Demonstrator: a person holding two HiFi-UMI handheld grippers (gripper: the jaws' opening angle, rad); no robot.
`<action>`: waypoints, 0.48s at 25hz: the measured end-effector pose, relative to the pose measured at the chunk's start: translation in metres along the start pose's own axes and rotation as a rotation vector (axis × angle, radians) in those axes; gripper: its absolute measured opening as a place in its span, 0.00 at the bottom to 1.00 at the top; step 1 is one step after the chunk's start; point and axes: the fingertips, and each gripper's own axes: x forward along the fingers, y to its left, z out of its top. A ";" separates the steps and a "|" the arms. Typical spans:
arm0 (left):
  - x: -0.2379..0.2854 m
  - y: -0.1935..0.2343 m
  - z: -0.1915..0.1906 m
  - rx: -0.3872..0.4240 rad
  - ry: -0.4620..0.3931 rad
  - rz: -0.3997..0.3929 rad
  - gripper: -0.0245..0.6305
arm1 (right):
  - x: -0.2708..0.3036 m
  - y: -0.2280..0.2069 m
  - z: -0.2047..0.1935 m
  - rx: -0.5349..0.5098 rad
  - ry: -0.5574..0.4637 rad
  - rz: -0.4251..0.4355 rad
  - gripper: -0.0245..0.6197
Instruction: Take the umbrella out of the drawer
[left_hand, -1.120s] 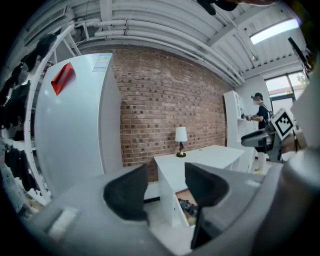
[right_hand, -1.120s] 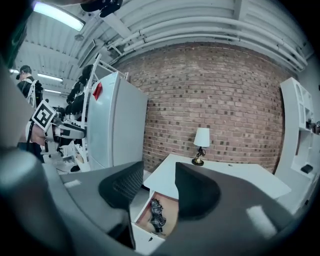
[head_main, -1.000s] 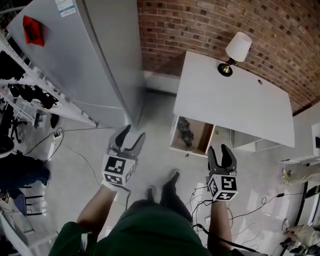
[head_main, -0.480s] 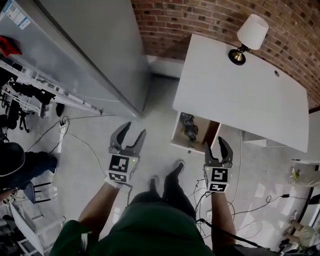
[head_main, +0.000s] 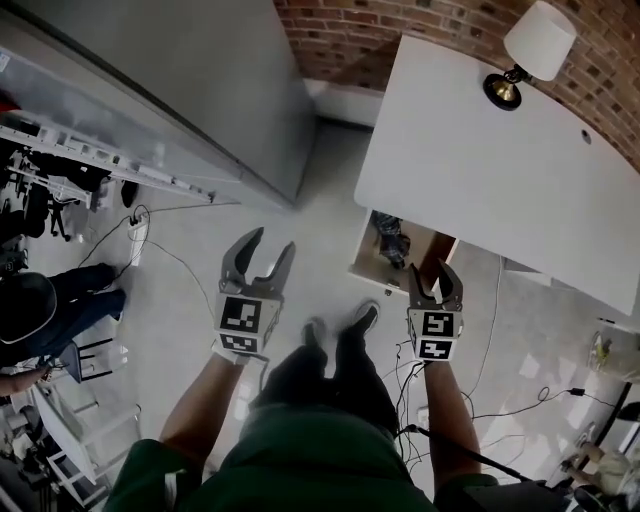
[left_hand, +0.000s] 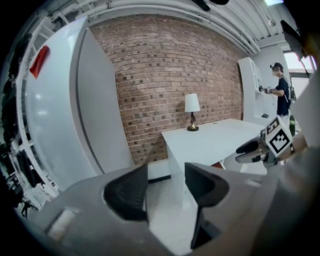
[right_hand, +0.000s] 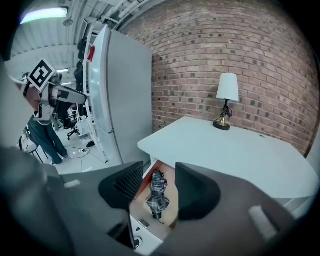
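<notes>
Right gripper (head_main: 433, 280): jaws stand apart, nothing in them. It hangs just short of the open drawer (head_main: 427, 257), clear of its front. Left gripper (head_main: 268, 245): jaws likewise apart and empty, over bare floor, well off to the left of the drawer.

Umbrella (right_hand: 157, 196) lies lengthwise in the drawer under the white desk (head_main: 500, 170), alone there as far as the views show. Through the right gripper's gap it sits dead centre but beyond the jaws' reach.

Handling, as a judgement: a folded compact type, dark checked fabric bunched round a stiff core — light, soft outside, firm within. The loose cloth may slide or crumple under the pads. The dark stub at the near end looks like the handle, which is the firmer hold; otherwise take it across the thick middle, jaws square to its length.

Writing: none legible. Only square black-and-white markers on the gripper cubes, and a red patch on the tall grey cabinet (left_hand: 55, 125) — too small to read.

Beyond: lamp (head_main: 535, 45) on the desk, brick wall (head_main: 350, 30) behind.
</notes>
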 end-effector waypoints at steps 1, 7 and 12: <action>0.003 0.002 -0.004 -0.006 0.008 0.001 0.39 | 0.008 -0.001 -0.006 0.008 0.014 0.005 0.32; 0.026 0.010 -0.047 -0.032 0.059 -0.016 0.39 | 0.053 0.001 -0.057 0.044 0.139 0.036 0.32; 0.053 0.013 -0.081 -0.068 0.104 -0.065 0.39 | 0.084 0.000 -0.091 0.051 0.222 0.029 0.32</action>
